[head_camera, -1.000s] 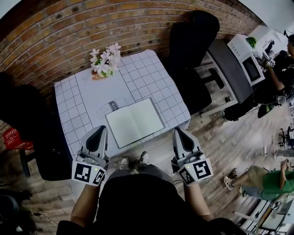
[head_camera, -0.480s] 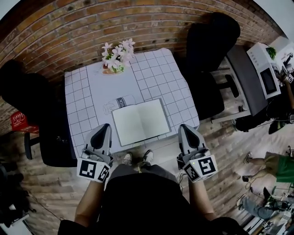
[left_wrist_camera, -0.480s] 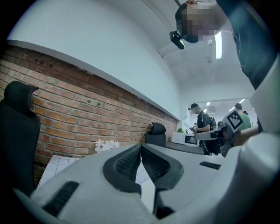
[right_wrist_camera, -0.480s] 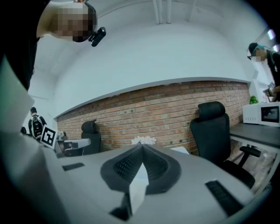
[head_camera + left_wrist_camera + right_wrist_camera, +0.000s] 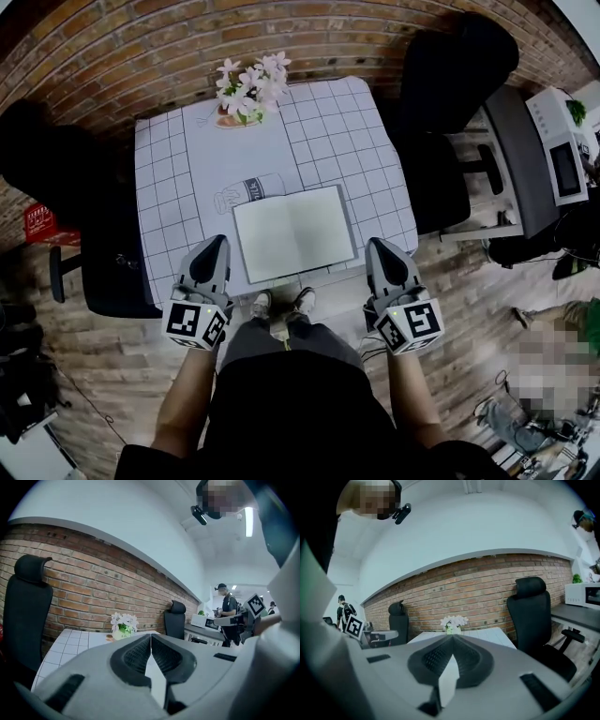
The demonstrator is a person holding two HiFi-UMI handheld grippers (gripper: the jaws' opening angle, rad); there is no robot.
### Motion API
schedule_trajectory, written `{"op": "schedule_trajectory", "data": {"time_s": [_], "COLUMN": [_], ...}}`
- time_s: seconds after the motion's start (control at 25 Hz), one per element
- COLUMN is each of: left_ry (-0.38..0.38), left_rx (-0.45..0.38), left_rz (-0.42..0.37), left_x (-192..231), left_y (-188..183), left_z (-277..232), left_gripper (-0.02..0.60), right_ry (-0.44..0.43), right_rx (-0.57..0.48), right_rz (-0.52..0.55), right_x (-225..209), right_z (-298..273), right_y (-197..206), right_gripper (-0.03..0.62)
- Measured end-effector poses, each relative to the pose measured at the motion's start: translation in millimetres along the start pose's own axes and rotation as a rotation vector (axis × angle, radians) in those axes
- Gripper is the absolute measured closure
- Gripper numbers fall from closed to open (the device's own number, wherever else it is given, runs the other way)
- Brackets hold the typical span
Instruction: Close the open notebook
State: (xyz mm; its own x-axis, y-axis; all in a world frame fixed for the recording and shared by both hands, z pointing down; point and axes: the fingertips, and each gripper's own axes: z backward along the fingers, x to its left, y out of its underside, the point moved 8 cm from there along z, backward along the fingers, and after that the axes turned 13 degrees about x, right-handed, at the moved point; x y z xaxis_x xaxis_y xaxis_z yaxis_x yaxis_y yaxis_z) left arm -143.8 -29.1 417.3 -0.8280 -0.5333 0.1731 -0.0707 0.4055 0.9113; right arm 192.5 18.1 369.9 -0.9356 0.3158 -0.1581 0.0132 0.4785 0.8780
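An open notebook (image 5: 293, 232) with blank pale pages lies flat near the front edge of the checked table (image 5: 164, 178) in the head view. My left gripper (image 5: 217, 241) hangs at the table's front left, just left of the notebook, jaws shut and empty. My right gripper (image 5: 375, 245) is at the front right, beside the notebook's right edge, also shut with nothing in it. In the left gripper view the left gripper (image 5: 151, 635) has its tips together; the right gripper (image 5: 452, 637) shows the same in its own view. Neither touches the notebook.
A vase of white flowers (image 5: 249, 86) stands at the table's far edge by the brick wall. Black office chairs (image 5: 452, 75) flank the table on both sides. A desk with a microwave (image 5: 563, 159) is at the right. A person (image 5: 228, 613) stands in the background.
Both grippers have come down and forward to the table's front edge, either side of the notebook. The view has shifted, so the table sits more centred. Jaws stay shut.
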Motion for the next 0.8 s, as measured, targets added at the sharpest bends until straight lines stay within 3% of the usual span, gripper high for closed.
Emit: {"op": "schedule_trajectory", "data": {"time_s": [0.56, 0.8], "left_ry": [-0.080, -0.150], "left_rx": [0.308, 0.440], "left_rz": [0.033, 0.032], "left_x": [22, 36], "left_y": [96, 126], "left_z": [-56, -71], "left_gripper": [0.555, 0.557], "right_ry": [-0.008, -0.021], "right_rx": [0.114, 0.173], "right_rz": [-0.004, -0.014], "right_x": [-26, -35], "right_z": [-48, -65], "right_y": [30, 47], "right_gripper": [0.580, 0.580]}}
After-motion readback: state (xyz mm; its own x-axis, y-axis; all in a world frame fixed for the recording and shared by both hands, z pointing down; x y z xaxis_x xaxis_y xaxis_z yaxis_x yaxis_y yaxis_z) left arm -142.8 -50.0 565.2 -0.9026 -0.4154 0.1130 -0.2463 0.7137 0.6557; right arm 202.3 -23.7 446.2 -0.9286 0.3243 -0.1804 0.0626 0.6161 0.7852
